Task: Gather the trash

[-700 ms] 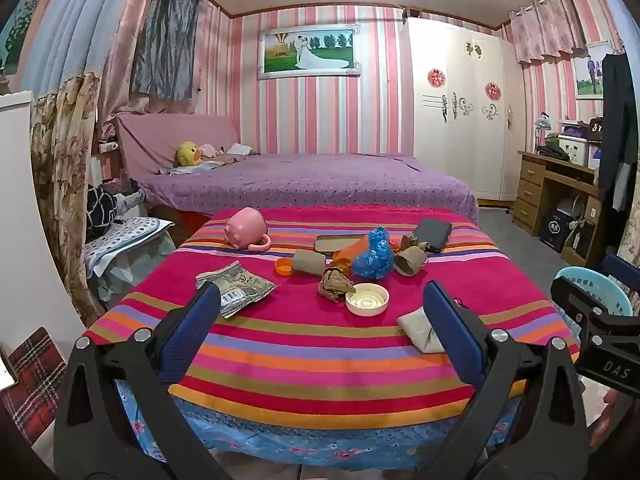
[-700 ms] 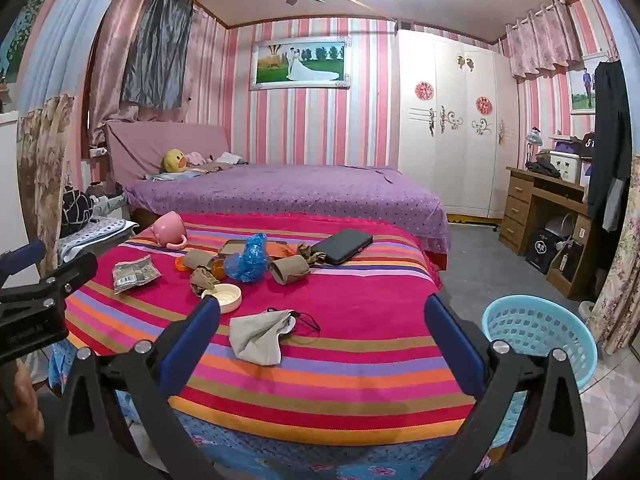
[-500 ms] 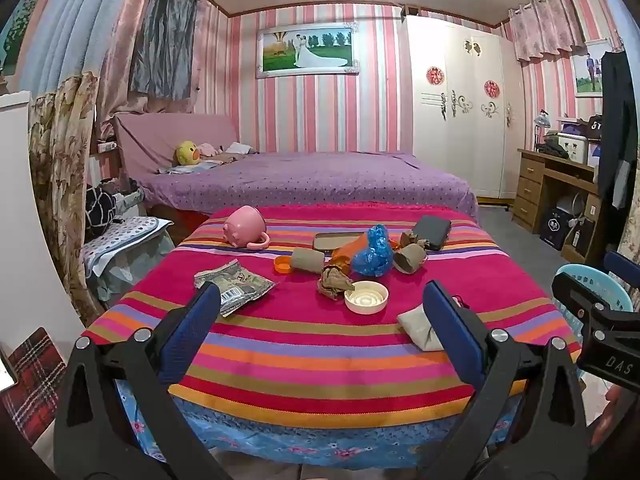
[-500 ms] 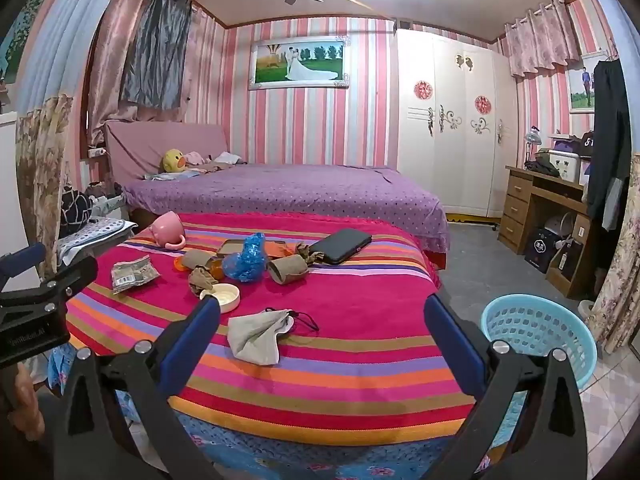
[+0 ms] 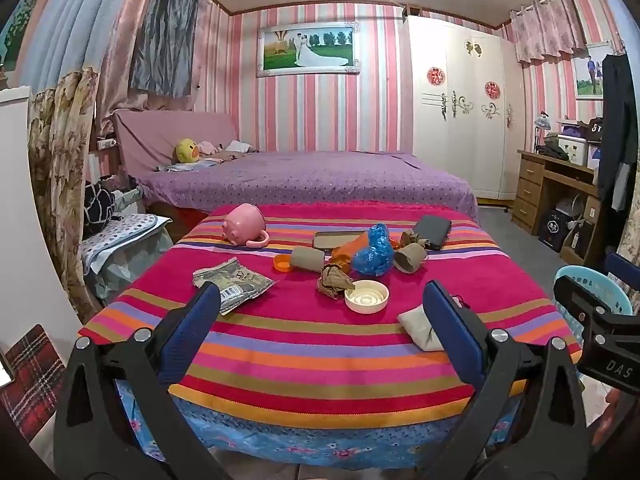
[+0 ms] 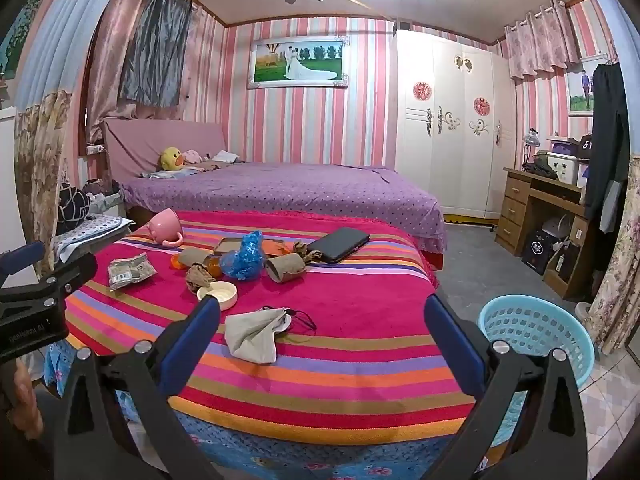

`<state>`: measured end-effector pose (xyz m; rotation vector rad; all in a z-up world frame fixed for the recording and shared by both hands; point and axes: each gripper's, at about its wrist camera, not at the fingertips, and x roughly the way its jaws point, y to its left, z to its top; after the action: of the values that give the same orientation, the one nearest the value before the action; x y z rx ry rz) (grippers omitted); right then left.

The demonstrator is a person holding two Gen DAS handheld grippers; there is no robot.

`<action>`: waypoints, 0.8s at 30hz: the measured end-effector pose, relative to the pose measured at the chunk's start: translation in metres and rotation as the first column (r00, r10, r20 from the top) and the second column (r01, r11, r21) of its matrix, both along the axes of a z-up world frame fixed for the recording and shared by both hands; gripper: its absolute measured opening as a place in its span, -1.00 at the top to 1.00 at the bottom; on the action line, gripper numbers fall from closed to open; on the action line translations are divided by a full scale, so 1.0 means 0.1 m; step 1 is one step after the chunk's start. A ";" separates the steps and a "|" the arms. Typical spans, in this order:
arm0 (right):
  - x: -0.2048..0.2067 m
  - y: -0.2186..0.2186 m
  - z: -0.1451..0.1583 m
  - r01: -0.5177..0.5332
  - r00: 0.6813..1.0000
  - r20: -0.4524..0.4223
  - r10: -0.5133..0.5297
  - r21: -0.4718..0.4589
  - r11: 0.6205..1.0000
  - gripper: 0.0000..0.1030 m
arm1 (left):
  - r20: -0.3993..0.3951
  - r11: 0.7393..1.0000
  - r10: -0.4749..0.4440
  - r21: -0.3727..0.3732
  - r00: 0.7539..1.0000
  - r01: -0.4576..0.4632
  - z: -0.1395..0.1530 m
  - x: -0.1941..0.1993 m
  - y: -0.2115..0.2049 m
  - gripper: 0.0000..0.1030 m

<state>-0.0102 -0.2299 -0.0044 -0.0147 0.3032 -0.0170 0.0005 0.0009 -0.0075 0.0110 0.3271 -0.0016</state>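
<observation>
Trash lies scattered on the striped table (image 5: 304, 344) (image 6: 360, 364): a crumpled foil wrapper (image 5: 234, 282) (image 6: 130, 271), a white lid (image 5: 366, 297) (image 6: 219, 295), a blue plastic wad (image 5: 374, 254) (image 6: 246, 258), cardboard tubes (image 5: 307, 259) (image 6: 286, 267), a brown paper wad (image 5: 334, 280) and a grey face mask (image 6: 256, 334) (image 5: 420, 324). My left gripper (image 5: 320, 312) hangs open before the table's near edge, nothing between its fingers. My right gripper (image 6: 322, 316) is open too, with the mask just beyond its left finger. A light blue basket (image 6: 536, 336) (image 5: 592, 292) stands on the floor to the right.
A pink mug (image 5: 244, 226) lies on its side at the table's far left; a phone (image 5: 338, 239) and a dark case (image 6: 338, 244) lie at the back. Behind is a purple bed (image 6: 280, 192); a wooden desk (image 6: 540, 208) stands right, a cluttered stool (image 5: 120, 236) left.
Both views have drifted only slightly; the table objects sit a touch nearer. Both grippers stay open and nothing on the table has moved.
</observation>
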 end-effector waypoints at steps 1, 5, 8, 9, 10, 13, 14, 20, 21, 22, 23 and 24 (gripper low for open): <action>0.00 0.00 0.00 0.001 1.000 0.001 -0.001 -0.001 1.000 -0.93 | 0.000 1.000 -0.001 0.000 1.000 0.001 -0.01 0.00 0.00 -0.90; -0.01 0.00 0.01 0.004 1.000 0.001 -0.004 -0.004 1.000 -0.93 | -0.002 1.000 -0.002 -0.001 1.000 0.002 0.00 0.00 0.01 -0.90; 0.00 -0.02 -0.01 0.012 1.000 0.002 -0.012 -0.005 1.000 -0.93 | -0.004 1.000 -0.004 0.000 1.000 0.004 -0.04 0.02 0.01 -0.90; 0.00 -0.02 -0.02 0.014 1.000 0.001 -0.014 -0.005 1.000 -0.93 | -0.004 1.000 -0.004 0.001 1.000 0.004 -0.05 0.02 0.01 -0.90; 0.02 -0.02 -0.03 0.015 1.000 0.001 -0.015 -0.006 1.000 -0.93 | -0.005 1.000 -0.004 -0.001 1.000 0.004 -0.05 0.03 0.01 -0.90; 0.01 -0.02 -0.03 0.020 1.000 0.001 -0.020 -0.010 1.000 -0.93 | -0.008 1.000 -0.003 -0.005 1.000 0.003 -0.04 0.04 0.01 -0.90; 0.01 -0.02 -0.03 0.021 1.000 0.002 -0.021 -0.010 1.000 -0.93 | -0.010 1.000 -0.004 -0.007 1.000 0.004 -0.03 0.07 0.01 -0.90; 0.01 -0.03 -0.01 0.022 1.000 0.001 -0.022 -0.013 1.000 -0.93 | -0.015 1.000 -0.009 -0.009 1.000 0.009 -0.03 0.11 0.00 -0.90; 0.01 -0.03 -0.01 0.022 1.000 0.002 -0.022 -0.014 1.000 -0.93 | -0.015 1.000 -0.010 -0.010 1.000 0.009 -0.03 0.10 0.00 -0.90; 0.01 -0.03 -0.01 0.022 1.000 0.003 -0.022 -0.014 1.000 -0.93 | -0.016 1.000 -0.010 -0.010 1.000 0.010 -0.03 0.11 0.00 -0.90; 0.01 -0.03 -0.01 0.023 1.000 0.004 -0.023 -0.014 1.000 -0.93 | -0.016 1.000 -0.009 -0.010 1.000 0.009 -0.03 0.11 0.00 -0.90; 0.01 -0.03 -0.01 0.022 1.000 0.003 -0.022 -0.012 1.000 -0.93 | -0.015 1.000 -0.010 -0.010 1.000 0.010 -0.03 0.10 0.00 -0.90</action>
<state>-0.0096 -0.2332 -0.0053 -0.0235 0.3008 -0.0407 0.0107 0.0012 -0.0109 0.0028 0.3421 -0.0128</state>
